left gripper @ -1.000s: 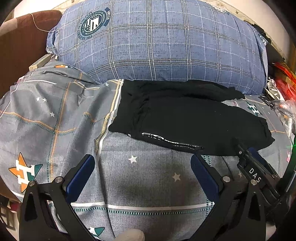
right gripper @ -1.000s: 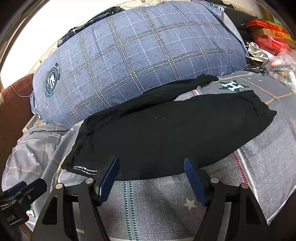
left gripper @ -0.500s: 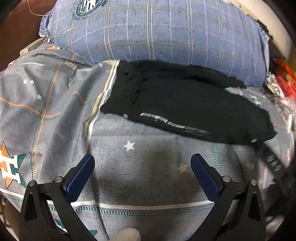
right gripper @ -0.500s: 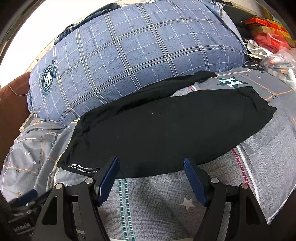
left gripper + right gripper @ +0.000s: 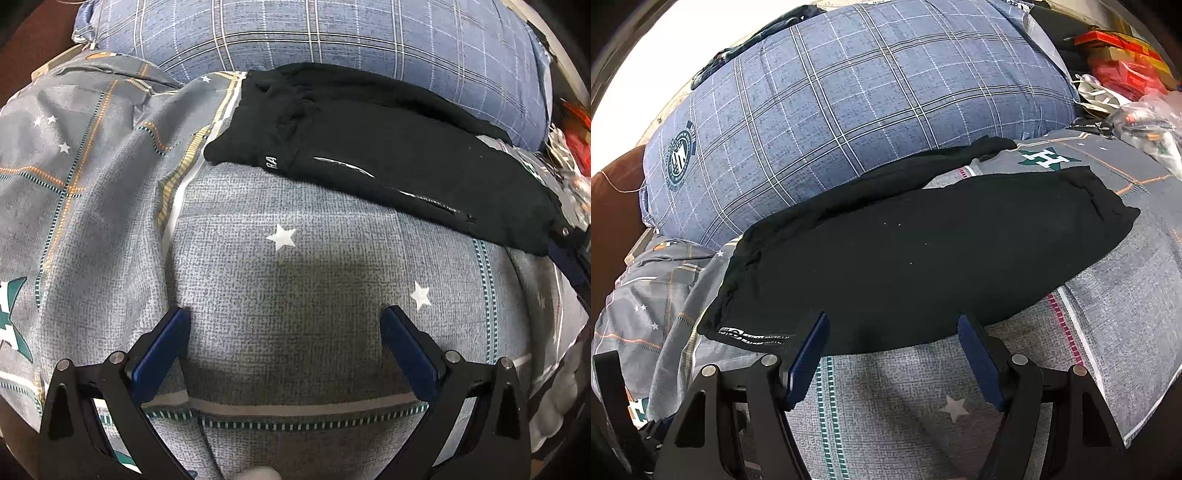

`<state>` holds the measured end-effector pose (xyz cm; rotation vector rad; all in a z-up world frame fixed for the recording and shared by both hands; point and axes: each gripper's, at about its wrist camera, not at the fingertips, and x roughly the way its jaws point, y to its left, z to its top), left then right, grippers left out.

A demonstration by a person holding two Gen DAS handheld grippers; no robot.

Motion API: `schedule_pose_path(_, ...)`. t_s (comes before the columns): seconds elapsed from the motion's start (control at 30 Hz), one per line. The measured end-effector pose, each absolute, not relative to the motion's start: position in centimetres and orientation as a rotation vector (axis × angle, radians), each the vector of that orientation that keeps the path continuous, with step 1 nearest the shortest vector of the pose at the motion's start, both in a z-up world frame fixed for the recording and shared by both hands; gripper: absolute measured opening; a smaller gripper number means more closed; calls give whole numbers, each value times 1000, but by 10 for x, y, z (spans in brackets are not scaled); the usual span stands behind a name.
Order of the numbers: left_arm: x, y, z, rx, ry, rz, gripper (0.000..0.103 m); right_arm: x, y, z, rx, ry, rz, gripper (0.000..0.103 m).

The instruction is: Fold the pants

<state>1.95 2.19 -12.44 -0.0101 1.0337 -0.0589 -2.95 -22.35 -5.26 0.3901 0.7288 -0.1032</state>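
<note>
Pants (image 5: 923,258) lie flat on the grey star-print bedsheet (image 5: 295,295), far edge against the blue plaid pillow (image 5: 849,110), waistband at the left, leg ends at the right. Looks like legs are laid lengthwise one over the other, though a strip of the lower leg sticks out on the far side by the pillow; I'd call the lengthwise fold done, crosswise folds left. Left gripper (image 5: 284,339) has fingers spread, empty, over bare sheet near the waistband corner. Right gripper (image 5: 894,354) is also spread and empty, tips just at the near edge of the pants, not biting cloth. Versus a second ago: left view has dropped closer to the sheet and shifted left; right barely changed. Pants unmoved.
</note>
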Motion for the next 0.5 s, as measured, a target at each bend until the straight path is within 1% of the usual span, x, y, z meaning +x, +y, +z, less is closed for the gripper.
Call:
schedule_pose_path(0.17,16,21,-121,18,1075,-96,103,-29,-222,-54,388,739,-91,74)
schedule_pose_path(0.2,16,23,-118,4,1083,-110,98,-28,-220,-53,385,741,-82,74)
schedule_pose_path(0.27,19,29,-108,-40,1080,-150,70,-23,-216,-47,371,743,-48,74)
schedule_pose_path(0.33,21,40,-94,-108,1074,-196,61,-14,-210,-38,344,745,10,74)
schedule_pose_path(0.4,30,51,-79,-163,1048,-213,60,4,-197,-28,302,771,111,74)
schedule_pose_path(0.5,52,63,-62,-171,997,-193,60,43,-175,-19,289,838,290,74)
